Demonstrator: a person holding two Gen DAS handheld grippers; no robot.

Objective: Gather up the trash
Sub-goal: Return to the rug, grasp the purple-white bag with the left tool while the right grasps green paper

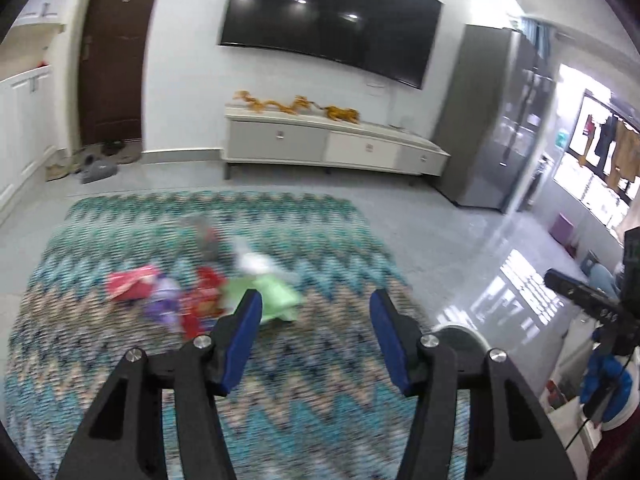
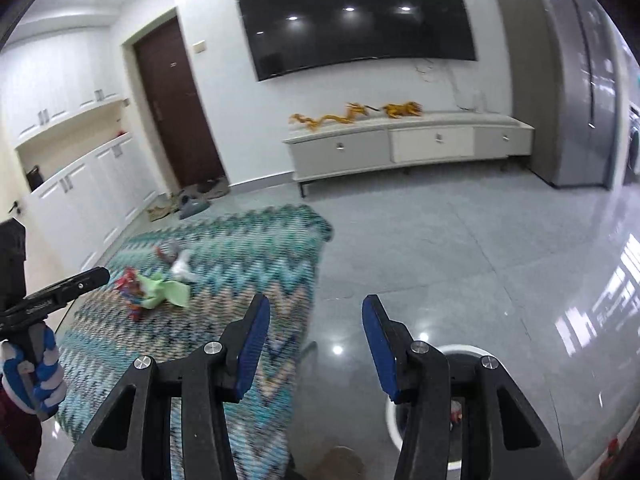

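Observation:
A blurred pile of trash lies on the zigzag rug (image 1: 304,392): a red wrapper (image 1: 130,284), a purple wrapper (image 1: 162,302), a green wrapper (image 1: 278,294) and white paper (image 1: 254,262). My left gripper (image 1: 316,300) hangs over the rug just right of the pile, open, with nothing between its blue pads. My right gripper (image 2: 316,308) is open and empty above the glossy floor and the white bin (image 2: 394,408), and the pile (image 2: 160,288) is off to its left. Each gripper shows at the edge of the other's view: right gripper (image 1: 556,280), left gripper (image 2: 100,276).
The bin's rim (image 1: 460,330) peeks from behind my left gripper's right finger. A hand in a blue glove (image 2: 36,372) holds the left gripper. A low TV cabinet (image 2: 400,144), a brown door (image 1: 112,60), a grey fridge (image 1: 496,128) and shoes (image 1: 96,160) line the far wall.

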